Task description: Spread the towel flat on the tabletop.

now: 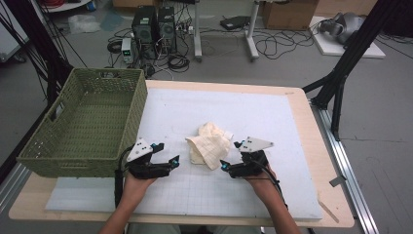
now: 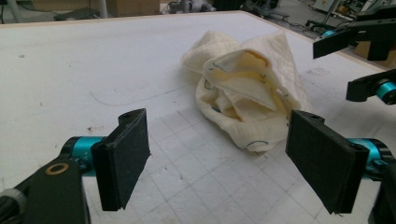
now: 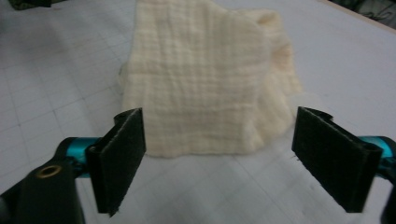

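The cream cloth (image 1: 209, 145) lies crumpled near the middle of the white mat (image 1: 272, 122) on the desk (image 1: 319, 146), between the two grippers and a little beyond them. From the left gripper (image 1: 165, 154) it sits at about 2 o'clock, near; from the right gripper (image 1: 232, 155) it is at about 10 o'clock, just beside the tips. The green basket (image 1: 87, 126) stands at the left of the desk, at 9 o'clock from the cloth.

Both grippers have their jaws apart and nothing is between them — in the right gripper view the cloth (image 3: 210, 79) is just ahead of the open jaws, not yet inside.

I judge that the cloth is light, thin and very soft — a woven gauze which will sag and unfold when lifted. It is not fragile and not slippery for the black pads. The best place to take hold seems the raised fold or a loose edge (image 2: 243, 77) on top, where the jaws can close on several layers. A grip low on the flat part could drag the cloth along the mat.
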The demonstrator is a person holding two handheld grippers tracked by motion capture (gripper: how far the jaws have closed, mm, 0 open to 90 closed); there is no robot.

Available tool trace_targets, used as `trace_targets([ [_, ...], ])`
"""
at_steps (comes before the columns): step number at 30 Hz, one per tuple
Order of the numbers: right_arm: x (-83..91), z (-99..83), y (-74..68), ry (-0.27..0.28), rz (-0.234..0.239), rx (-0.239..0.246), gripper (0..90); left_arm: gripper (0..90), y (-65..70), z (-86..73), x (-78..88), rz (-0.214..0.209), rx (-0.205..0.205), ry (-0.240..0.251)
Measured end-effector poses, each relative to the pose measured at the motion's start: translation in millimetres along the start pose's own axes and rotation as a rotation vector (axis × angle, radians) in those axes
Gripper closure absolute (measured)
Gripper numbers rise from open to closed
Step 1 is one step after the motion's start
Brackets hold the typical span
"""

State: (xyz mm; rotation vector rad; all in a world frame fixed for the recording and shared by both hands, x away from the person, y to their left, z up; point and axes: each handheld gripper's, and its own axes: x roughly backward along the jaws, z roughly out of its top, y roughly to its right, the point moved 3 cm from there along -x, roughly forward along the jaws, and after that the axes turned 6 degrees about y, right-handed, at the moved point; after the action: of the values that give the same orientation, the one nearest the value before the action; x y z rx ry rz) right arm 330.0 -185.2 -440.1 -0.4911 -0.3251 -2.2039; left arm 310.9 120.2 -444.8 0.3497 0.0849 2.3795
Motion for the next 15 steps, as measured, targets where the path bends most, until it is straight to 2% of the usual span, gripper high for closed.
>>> trace_targets([
  [9, -27.2, 0.5, -13.6, -0.061, 0.116, 0.067, 40.3, 21.8, -2.0, 0.4, 1.7, 0.010, 0.005, 0.003],
  [11, -31.3, -0.8, -14.9, -0.079, 0.130, 0.068, 43.7, 21.8, -2.2, 0.3, 1.6, 0.011, 0.008, 0.004],
  [14, -39.0, -5.1, -15.3, -0.139, 0.097, 0.080, 55.4, 21.8, -2.3, 0.4, 1.3, 0.010, 0.012, 0.007],
  [15, -40.8, -6.3, -15.4, -0.149, 0.094, 0.067, 59.9, 21.8, -2.2, 0.4, 1.0, 0.009, 0.014, 0.008],
])
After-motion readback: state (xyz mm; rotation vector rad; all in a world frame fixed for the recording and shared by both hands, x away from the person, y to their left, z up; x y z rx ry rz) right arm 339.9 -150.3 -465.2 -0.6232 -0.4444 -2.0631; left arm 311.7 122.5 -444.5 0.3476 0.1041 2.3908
